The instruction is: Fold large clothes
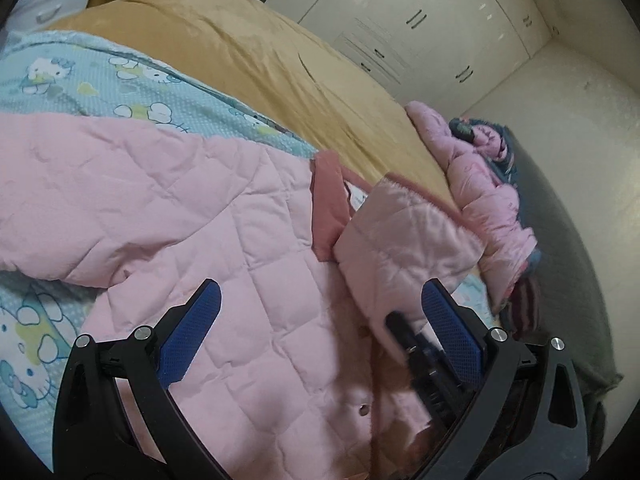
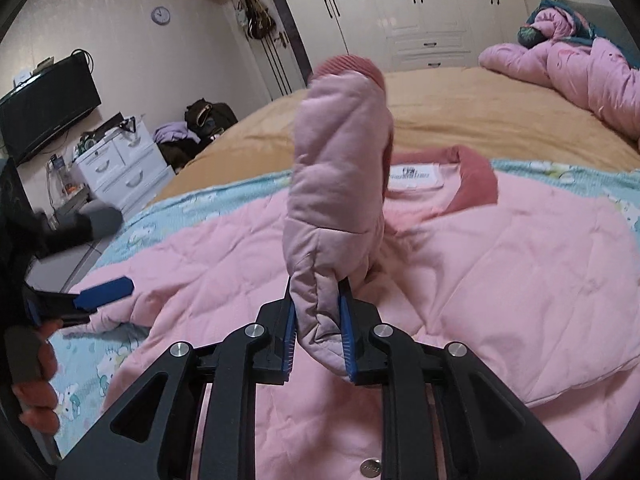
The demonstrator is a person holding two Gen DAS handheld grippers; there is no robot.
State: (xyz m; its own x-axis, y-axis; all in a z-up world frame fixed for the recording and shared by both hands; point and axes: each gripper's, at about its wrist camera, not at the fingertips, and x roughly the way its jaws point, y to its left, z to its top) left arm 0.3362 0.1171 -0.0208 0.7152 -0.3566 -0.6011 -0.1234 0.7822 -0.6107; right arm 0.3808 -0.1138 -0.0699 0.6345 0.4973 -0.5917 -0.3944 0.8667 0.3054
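Observation:
A pink quilted jacket (image 1: 160, 200) (image 2: 500, 260) lies spread on the bed, its dark pink collar (image 2: 476, 184) and white label (image 2: 412, 178) toward the far side. My right gripper (image 2: 318, 292) is shut on a padded sleeve (image 2: 340, 152) of the jacket, which stands lifted above the body. In the left wrist view that raised sleeve (image 1: 400, 232) hangs over the jacket, with the blurred right gripper (image 1: 408, 344) beneath it. My left gripper (image 1: 320, 300) hovers open over the jacket, nothing between its blue pads (image 1: 204, 320). It also shows at the left edge (image 2: 104, 298).
A light blue cartoon-print blanket (image 1: 120, 72) lies under the jacket on a tan bedsheet (image 2: 460, 120). A pink duvet heap (image 2: 580, 68) sits at the far right. White drawers (image 2: 120, 168), a TV (image 2: 44, 116) and wardrobes (image 2: 420, 8) line the walls. A gloved hand (image 2: 36, 380) is at the lower left.

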